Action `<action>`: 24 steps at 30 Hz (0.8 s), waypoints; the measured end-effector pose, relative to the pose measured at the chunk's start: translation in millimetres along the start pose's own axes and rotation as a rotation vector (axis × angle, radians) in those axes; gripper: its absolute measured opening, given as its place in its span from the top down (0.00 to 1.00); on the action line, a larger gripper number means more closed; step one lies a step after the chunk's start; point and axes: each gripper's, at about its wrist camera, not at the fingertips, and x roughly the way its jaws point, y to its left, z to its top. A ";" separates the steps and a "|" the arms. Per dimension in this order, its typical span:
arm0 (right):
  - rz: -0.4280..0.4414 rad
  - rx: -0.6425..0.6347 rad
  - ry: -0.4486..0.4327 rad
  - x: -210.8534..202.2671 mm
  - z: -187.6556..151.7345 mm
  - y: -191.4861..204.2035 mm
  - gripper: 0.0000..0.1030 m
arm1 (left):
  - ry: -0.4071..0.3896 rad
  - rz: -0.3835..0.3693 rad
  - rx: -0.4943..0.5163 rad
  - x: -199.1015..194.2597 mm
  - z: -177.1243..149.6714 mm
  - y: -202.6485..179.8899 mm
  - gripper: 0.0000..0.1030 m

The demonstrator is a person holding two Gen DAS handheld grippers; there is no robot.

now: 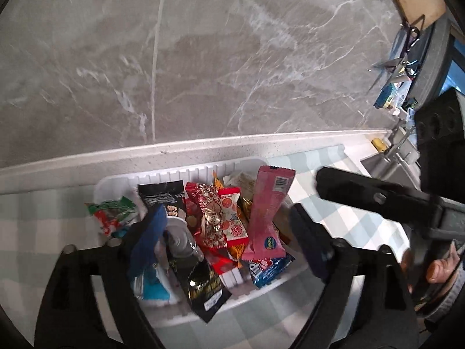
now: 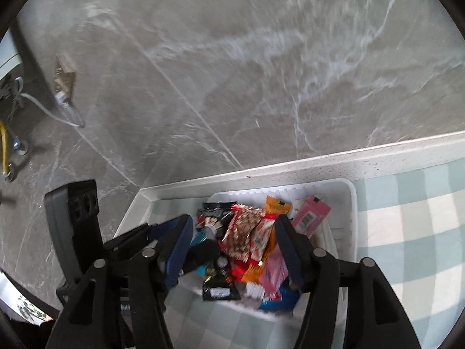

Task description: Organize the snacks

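Left wrist view: white basket (image 1: 116,181) sits on a checked cloth (image 1: 334,200) on the tabletop, close to the white raised edge (image 1: 203,148) along a grey marble wall (image 1: 203,58). The basket is packed with snacks. Pink pack (image 1: 266,215) stands tilted, barcode end up. Beside it a red-and-white candy (image 1: 232,218) and a red patterned pack (image 1: 207,212). A black pack (image 1: 162,196) leans near the back rim; a green-red wrapper (image 1: 112,212) lies at the left rim. A second black pack with gold print (image 1: 206,286) hangs over the front rim, and a blue pack (image 1: 270,269) lies under the pink one. Left gripper (image 1: 229,244) is over the basket, fingers spread wide, nothing between them; the left blue finger (image 1: 151,232) is blurred. Right gripper (image 1: 377,197) shows at the right, beside the basket, above the cloth. Clutter at far right is too small to identify.

Right wrist view: same basket (image 2: 353,203), snacks piled inside. Pink pack (image 2: 311,213) near the back right, orange pack (image 2: 277,205) upright behind the red patterned pack (image 2: 242,232). Right gripper (image 2: 232,250) is above the pile, fingers wide apart, holding nothing. Left gripper (image 2: 171,250) overlaps at left. Picture blurred.
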 end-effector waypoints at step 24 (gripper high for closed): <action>-0.147 -0.015 -0.043 -106.7 -114.1 27.2 0.27 | -0.090 0.099 0.131 -112.7 -40.7 -79.6 0.04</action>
